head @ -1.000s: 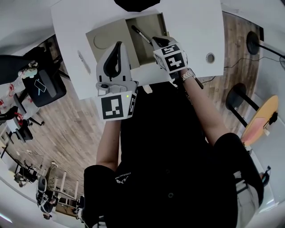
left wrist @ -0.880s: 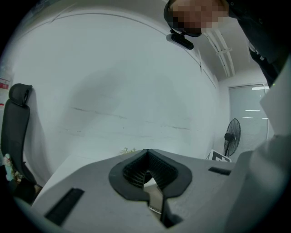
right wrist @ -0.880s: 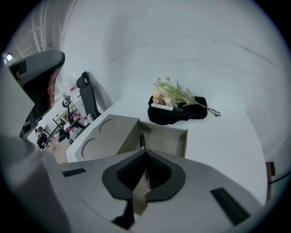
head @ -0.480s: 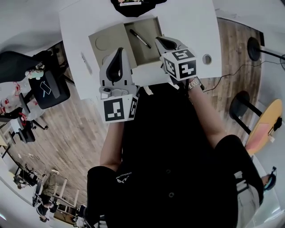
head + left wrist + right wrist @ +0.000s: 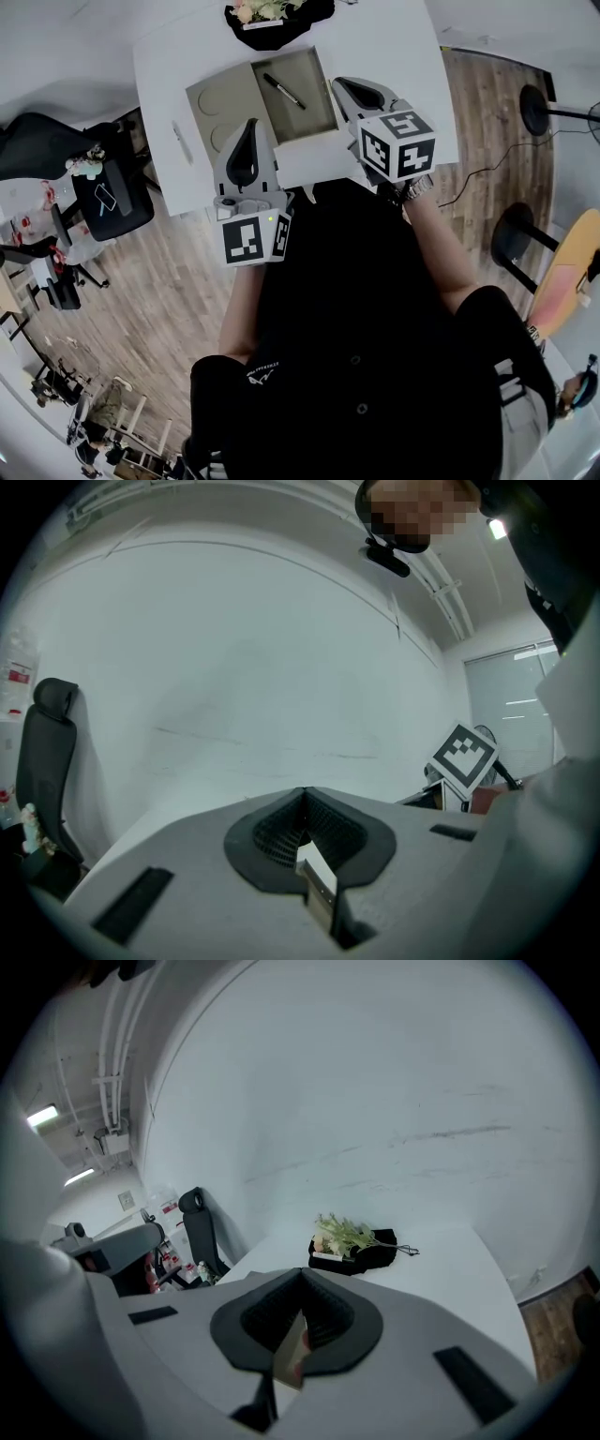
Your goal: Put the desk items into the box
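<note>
Both closed on nothing, left tongs (image 5: 251, 127), right tongs (image 5: 342, 84), pen (image 5: 284, 91) inside box (image 5: 314, 117), near rim partly hidden by tongs

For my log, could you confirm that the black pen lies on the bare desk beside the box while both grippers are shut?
Not quite: the head view shows the pen lying inside the box, not on the bare desk. The left gripper and right gripper are indeed both shut.
</note>
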Motion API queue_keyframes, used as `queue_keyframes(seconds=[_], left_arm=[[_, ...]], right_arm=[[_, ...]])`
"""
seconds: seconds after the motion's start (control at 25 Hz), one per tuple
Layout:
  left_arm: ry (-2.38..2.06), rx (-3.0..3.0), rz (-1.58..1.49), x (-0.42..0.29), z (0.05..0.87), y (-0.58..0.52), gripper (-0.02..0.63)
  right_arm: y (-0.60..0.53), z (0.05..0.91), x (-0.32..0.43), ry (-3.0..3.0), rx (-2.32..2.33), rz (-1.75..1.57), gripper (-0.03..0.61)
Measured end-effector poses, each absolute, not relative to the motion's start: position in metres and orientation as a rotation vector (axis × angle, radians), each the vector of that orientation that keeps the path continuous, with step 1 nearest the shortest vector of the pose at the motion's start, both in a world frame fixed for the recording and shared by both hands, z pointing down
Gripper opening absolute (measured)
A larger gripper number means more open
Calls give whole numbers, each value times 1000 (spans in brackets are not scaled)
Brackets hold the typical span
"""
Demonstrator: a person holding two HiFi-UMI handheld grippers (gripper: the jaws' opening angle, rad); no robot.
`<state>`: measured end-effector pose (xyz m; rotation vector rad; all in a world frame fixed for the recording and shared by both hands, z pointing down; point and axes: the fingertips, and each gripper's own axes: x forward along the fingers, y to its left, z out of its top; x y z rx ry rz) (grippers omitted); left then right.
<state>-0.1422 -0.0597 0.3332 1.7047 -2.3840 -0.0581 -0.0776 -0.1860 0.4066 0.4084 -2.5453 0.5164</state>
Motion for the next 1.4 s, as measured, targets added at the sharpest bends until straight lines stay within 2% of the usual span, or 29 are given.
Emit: queue_keyframes(seconds=[0.2,0.64,1.4], left_arm=[[-2405,1716,-56,-124,327,-57,8],[-2441,1760,-52,-92,305,-52,8],[-2540,1692,-171,-99,266,-44,8]], right_arm=[[-189,366,-61,-2647,414,573,-2],[-187,296,-28,-2801,400,424,-2],[-178,228,-19,-2983,316,311,-2]])
